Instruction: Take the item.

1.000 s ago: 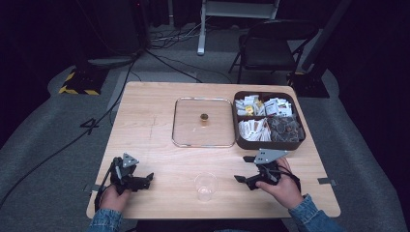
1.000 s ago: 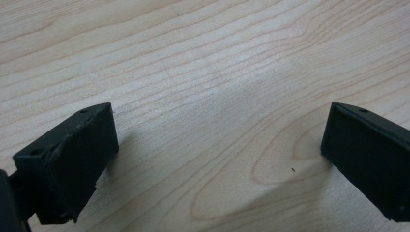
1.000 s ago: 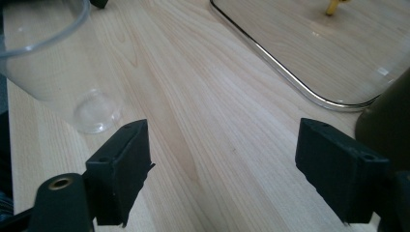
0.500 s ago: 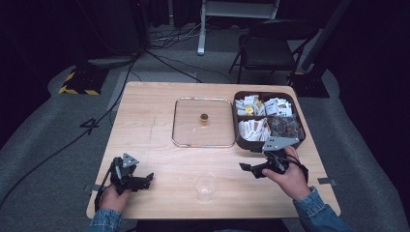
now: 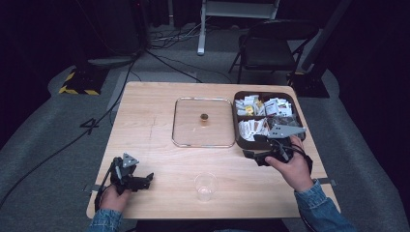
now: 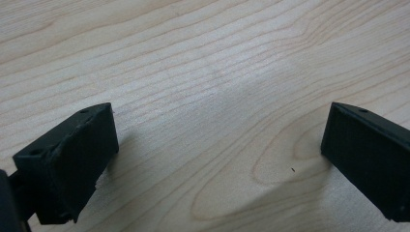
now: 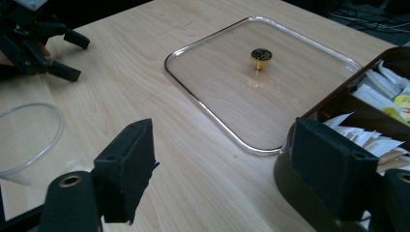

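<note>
Item: right gripper [image 5: 255, 157], jaws spread, nothing held, just in front of the brown box [image 5: 295, 115] of sachets [image 5: 252, 127].

Step judged in hand: reaching for a sachet. Do it well by rising over the box wall, then closing on a single packet edge.

Left gripper [image 5: 145, 180]: jaws apart, empty, resting well left of the box.

Nearby: glass lid [image 5: 203, 122] touching the box's left side; clear cup [image 5: 205, 186] in front-left, not obstructing.

one clear plastic cup [image 5: 205, 185], one glass lid [image 5: 203, 122], one brown compartment box [image 5: 239, 140], two tongs
</note>
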### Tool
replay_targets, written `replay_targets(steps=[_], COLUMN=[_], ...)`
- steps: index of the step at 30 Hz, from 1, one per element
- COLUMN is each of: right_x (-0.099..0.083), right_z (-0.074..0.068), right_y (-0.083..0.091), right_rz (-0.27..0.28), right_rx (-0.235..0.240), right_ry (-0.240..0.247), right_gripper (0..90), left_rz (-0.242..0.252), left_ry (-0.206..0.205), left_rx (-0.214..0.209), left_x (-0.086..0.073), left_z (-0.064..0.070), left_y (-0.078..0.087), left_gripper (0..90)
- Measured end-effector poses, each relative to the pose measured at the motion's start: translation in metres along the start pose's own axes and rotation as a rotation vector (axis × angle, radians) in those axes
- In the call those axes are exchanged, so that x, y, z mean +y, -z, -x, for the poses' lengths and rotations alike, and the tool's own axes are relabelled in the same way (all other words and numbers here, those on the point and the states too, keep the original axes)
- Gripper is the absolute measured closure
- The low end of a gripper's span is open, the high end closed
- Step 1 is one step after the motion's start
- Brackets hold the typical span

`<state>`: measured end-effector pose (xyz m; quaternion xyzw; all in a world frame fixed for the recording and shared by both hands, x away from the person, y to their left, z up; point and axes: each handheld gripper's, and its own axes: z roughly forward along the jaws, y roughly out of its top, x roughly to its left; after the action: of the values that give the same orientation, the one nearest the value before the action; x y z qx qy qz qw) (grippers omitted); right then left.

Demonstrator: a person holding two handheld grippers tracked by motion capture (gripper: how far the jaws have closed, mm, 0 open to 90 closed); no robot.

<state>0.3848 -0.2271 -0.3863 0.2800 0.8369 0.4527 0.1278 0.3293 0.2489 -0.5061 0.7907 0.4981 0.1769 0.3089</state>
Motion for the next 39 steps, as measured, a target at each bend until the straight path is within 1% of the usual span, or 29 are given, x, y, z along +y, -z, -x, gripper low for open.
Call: replay_targets(steps=[2, 4, 8, 9, 13, 14, 19, 21, 25, 27, 28, 29, 31, 32, 33, 34, 35, 38, 39], right_x=[0.001, 0.004, 0.006, 0.007, 0.010, 0.012, 0.013, 0.013, 0.014, 0.015, 0.015, 0.016, 0.015, 0.015, 0.013, 0.012, 0.012, 0.008, 0.007], right_z=[0.001, 0.005, 0.011, 0.014, 0.017, 0.020, 0.024, 0.029, 0.036, 0.042, 0.042, 0.048, 0.049, 0.052, 0.059, 0.061, 0.061, 0.072, 0.075], right_y=[0.001, 0.002, 0.004, 0.005, 0.008, 0.010, 0.011, 0.011, 0.011, 0.012, 0.012, 0.014, 0.014, 0.014, 0.016, 0.017, 0.017, 0.021, 0.021], right_rz=[0.003, 0.019, 0.030, 0.040, 0.056, 0.069, 0.079, 0.086, 0.095, 0.094, 0.094, 0.089, 0.089, 0.089, 0.082, 0.079, 0.079, 0.080, 0.076], right_rx=[-0.002, -0.009, -0.019, -0.026, -0.033, -0.039, -0.049, -0.057, -0.072, -0.085, -0.085, -0.097, -0.101, -0.107, -0.121, -0.126, -0.126, -0.138, -0.139], right_ry=[-0.002, -0.006, -0.016, -0.019, -0.025, -0.029, -0.036, -0.043, -0.039, -0.033, -0.033, -0.031, -0.031, -0.031, -0.036, -0.040, -0.040, -0.052, -0.048], right_gripper=[24.2, 24.0, 24.0, 24.0, 24.0, 24.0, 23.9, 23.7, 23.2, 23.1, 23.1, 22.9, 22.9, 22.8, 22.7, 22.6, 22.6, 22.3, 22.0], left_rz=[0.000, 0.001, 0.000, 0.000, 0.000, -0.001, 0.000, 0.000, -0.001, 0.000, 0.000, 0.000, -0.001, 0.001, 0.000, 0.000, 0.000, 0.001, 0.000], left_ry=[0.000, -0.001, 0.000, 0.000, 0.000, 0.000, 0.000, 0.000, 0.000, 0.000, 0.000, 0.000, 0.000, -0.001, 0.000, 0.000, 0.000, -0.001, 0.000], left_rx=[0.000, 0.000, 0.000, 0.000, 0.000, 0.000, 0.000, 0.000, 0.000, 0.000, 0.000, 0.000, 0.000, 0.000, 0.000, 0.000, 0.000, 0.000, 0.000], left_x=[0.000, 0.000, 0.000, 0.000, 0.000, 0.000, 0.000, 0.000, 0.000, 0.000, 0.000, 0.000, 0.000, 0.000, 0.000, 0.000, 0.000, 0.000, 0.000], left_z=[0.000, 0.000, 0.000, 0.000, 0.000, 0.000, 0.000, 0.000, 0.000, 0.000, 0.000, 0.000, 0.000, 0.000, 0.000, 0.000, 0.000, 0.000, 0.000], left_y=[0.000, 0.000, 0.000, 0.000, 0.000, 0.000, 0.000, 0.000, 0.000, 0.000, 0.000, 0.000, 0.000, 0.000, 0.000, 0.000, 0.000, 0.000, 0.000], left_gripper=[0.0, 0.0, 0.0, 0.0, 0.0, 0.0, 0.0, 0.0, 0.0, 0.0, 0.0, 0.0, 0.0, 0.0, 0.0, 0.0, 0.0, 0.0, 0.0])
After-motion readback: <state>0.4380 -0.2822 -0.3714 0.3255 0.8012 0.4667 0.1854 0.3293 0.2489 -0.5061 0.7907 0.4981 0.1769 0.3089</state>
